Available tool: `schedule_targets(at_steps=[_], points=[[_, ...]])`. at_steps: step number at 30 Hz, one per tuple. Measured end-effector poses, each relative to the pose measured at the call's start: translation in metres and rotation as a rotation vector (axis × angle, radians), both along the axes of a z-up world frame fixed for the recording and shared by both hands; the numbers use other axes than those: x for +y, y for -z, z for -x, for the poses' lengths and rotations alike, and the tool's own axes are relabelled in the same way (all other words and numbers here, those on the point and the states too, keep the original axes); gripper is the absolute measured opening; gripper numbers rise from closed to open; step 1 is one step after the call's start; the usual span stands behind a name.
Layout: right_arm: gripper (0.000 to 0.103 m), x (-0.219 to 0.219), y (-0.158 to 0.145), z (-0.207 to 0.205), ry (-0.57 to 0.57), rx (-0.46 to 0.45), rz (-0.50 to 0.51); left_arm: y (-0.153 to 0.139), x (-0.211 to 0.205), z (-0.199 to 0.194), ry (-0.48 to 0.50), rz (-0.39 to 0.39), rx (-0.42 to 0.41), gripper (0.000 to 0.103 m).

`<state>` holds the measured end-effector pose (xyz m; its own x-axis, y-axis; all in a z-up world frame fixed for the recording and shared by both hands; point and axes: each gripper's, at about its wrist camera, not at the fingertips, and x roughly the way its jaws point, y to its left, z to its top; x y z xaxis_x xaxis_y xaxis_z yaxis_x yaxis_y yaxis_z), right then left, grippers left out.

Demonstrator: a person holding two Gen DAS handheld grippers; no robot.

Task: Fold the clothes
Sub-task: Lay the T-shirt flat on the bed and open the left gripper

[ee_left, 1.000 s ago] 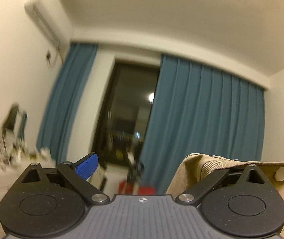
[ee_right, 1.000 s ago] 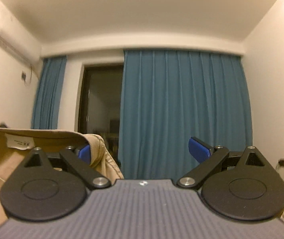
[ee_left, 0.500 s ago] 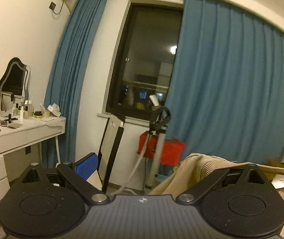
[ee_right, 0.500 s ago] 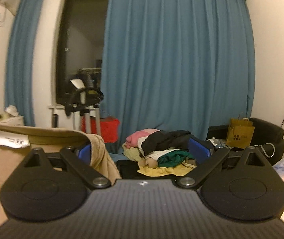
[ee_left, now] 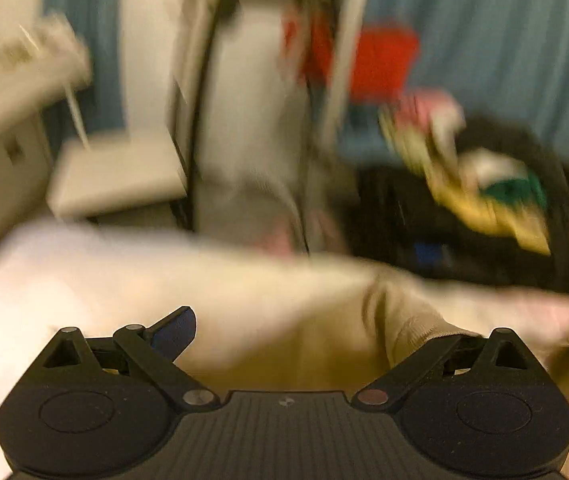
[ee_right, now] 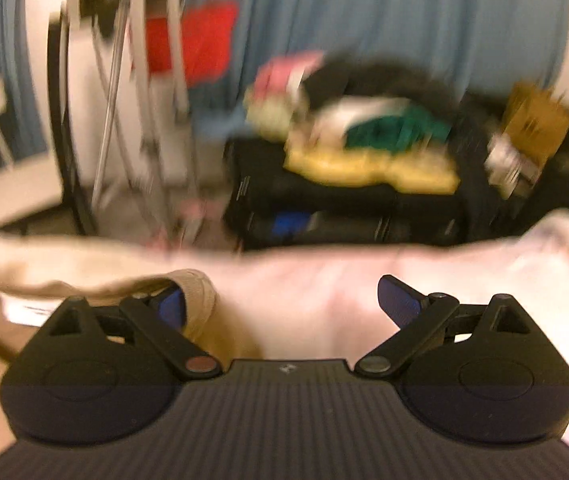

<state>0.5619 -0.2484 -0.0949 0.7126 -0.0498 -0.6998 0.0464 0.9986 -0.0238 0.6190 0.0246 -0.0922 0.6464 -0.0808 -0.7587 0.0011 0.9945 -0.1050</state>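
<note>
While both views are smeared by motion blur, the main things can still be made out. The left hand-held gripper [ee_left: 312,332] has its blue-padded fingers [ee_left: 174,330] spread wide apart, with the tan garment [ee_left: 400,320] draped over its right finger so that the pad there is hidden; whether that finger pinches the cloth cannot be told. The right hand-held gripper [ee_right: 284,304] also stands with its jaws wide apart, and the tan garment [ee_right: 192,284] hangs over its left finger, its ribbed edge curling just in front of the blue pad [ee_right: 170,306]. A white label [ee_right: 24,310] shows on the cloth left of that finger. The garment stretches between the two tools.

Beneath and ahead of both grippers lies a pale pinkish-white sheet [ee_right: 484,264], spreading to the right of the right gripper and to the left of the left one. Well beyond it sits a pile of clothes [ee_right: 372,140] in yellow, green, pink and black, on something black. Blue curtains [ee_right: 404,20] hang behind, and a red object [ee_right: 200,40] shows far ahead to the left.
</note>
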Motion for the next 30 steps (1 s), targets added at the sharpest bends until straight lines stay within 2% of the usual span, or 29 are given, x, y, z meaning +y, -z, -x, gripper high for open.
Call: schedule_targets(at_steps=[1, 2, 3, 5, 8, 12, 17, 20, 25, 30], points=[[0.097, 0.004, 0.007, -0.006, -0.041, 0.069, -0.018, 0.019, 0.001, -0.015, 0.013, 0.001, 0.05, 0.099], [0.097, 0.007, 0.005, -0.005, -0.066, 0.092, -0.03, 0.02, 0.004, -0.021, 0.02, -0.004, 0.055, 0.099], [0.097, 0.01, -0.003, 0.003, -0.079, 0.077, -0.037, 0.015, 0.006, -0.017, 0.028, 0.002, 0.05, 0.103], [0.097, 0.015, -0.019, 0.019, -0.104, 0.049, -0.051, 0.003, 0.009, -0.007, 0.042, 0.021, 0.041, 0.103], [0.097, 0.023, -0.043, 0.042, -0.143, 0.006, -0.071, -0.023, 0.009, 0.029, 0.036, 0.02, -0.009, 0.103], [0.097, 0.03, -0.077, 0.077, -0.188, -0.057, -0.099, -0.062, 0.003, 0.1, 0.034, 0.016, -0.115, 0.103], [0.097, 0.016, -0.121, 0.176, -0.173, -0.192, -0.136, -0.111, -0.011, 0.225, 0.019, 0.028, -0.269, 0.103], [0.097, 0.012, -0.139, 0.242, -0.162, -0.256, -0.172, -0.127, -0.013, 0.302, 0.013, 0.024, -0.34, 0.103], [0.097, 0.015, -0.157, 0.341, -0.2, -0.346, -0.191, -0.133, -0.002, 0.403, 0.016, 0.046, -0.371, 0.103], [0.097, 0.017, -0.16, 0.405, -0.212, -0.392, -0.242, -0.134, 0.02, 0.454, -0.023, 0.146, -0.369, 0.103]])
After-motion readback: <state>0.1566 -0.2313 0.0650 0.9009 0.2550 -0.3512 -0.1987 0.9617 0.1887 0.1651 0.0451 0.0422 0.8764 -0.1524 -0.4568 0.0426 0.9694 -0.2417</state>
